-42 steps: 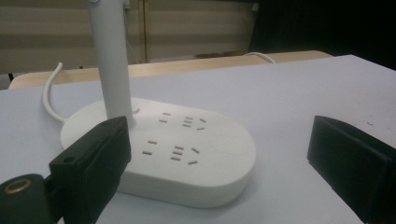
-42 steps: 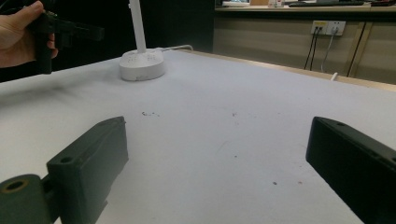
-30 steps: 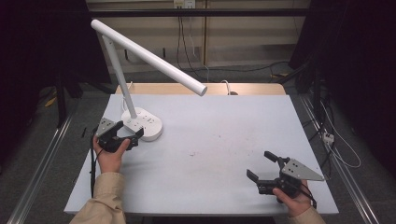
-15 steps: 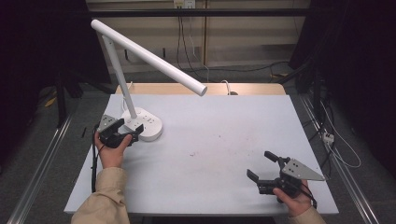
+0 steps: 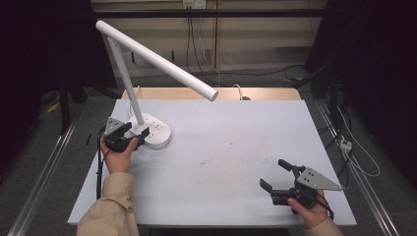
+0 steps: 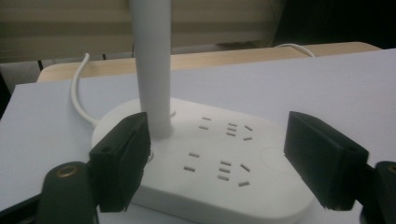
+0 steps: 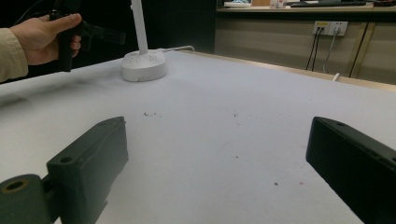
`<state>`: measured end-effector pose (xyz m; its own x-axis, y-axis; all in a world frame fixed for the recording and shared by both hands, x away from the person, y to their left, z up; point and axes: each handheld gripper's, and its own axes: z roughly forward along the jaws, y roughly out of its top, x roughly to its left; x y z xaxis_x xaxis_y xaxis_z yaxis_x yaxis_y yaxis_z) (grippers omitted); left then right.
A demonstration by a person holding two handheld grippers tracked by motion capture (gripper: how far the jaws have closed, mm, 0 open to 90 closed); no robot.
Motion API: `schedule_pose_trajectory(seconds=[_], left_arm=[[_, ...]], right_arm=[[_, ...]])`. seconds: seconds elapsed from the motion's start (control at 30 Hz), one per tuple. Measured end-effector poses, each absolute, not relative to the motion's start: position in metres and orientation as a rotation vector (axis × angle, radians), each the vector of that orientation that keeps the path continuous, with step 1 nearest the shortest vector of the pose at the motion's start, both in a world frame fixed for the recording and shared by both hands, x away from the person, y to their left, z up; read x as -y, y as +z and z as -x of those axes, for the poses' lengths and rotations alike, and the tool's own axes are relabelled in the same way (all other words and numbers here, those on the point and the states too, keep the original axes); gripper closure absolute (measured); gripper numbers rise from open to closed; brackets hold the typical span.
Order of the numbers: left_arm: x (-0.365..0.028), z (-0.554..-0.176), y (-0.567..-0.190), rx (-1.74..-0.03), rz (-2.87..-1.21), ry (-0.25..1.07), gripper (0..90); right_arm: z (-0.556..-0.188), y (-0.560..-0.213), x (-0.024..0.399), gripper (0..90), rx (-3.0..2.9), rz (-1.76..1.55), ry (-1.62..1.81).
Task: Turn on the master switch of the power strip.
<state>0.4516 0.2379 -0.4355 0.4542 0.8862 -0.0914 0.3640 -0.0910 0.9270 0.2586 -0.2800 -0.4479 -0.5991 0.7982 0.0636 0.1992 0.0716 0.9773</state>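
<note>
The left gripper (image 5: 140, 139) has been edged onto the lamp base (image 5: 156, 136), its jaws closing yet spread around it, while the right gripper (image 5: 276, 175) is held agape over the worktop (image 5: 231, 147).

Evenly lit table (image 5: 236, 147) under soft overhead light; surroundings dark, near black at both sides. Faint shadows only, no glare. High view sharp. Slightly soft close up in both gripper views, near jaws blurred; white lamp base (image 6: 210, 163) bright, detail kept.
</note>
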Motion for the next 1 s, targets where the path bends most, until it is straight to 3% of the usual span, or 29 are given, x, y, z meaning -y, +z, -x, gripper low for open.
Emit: schedule_pose_trajectory(seconds=[1.0], left_arm=[[-0.247,-0.469,-0.441,-1.168,-1.671,0.663,56.3]], right_arm=[[-0.258,-0.448,0.281,5.1,-1.853,-0.986,1.559]])
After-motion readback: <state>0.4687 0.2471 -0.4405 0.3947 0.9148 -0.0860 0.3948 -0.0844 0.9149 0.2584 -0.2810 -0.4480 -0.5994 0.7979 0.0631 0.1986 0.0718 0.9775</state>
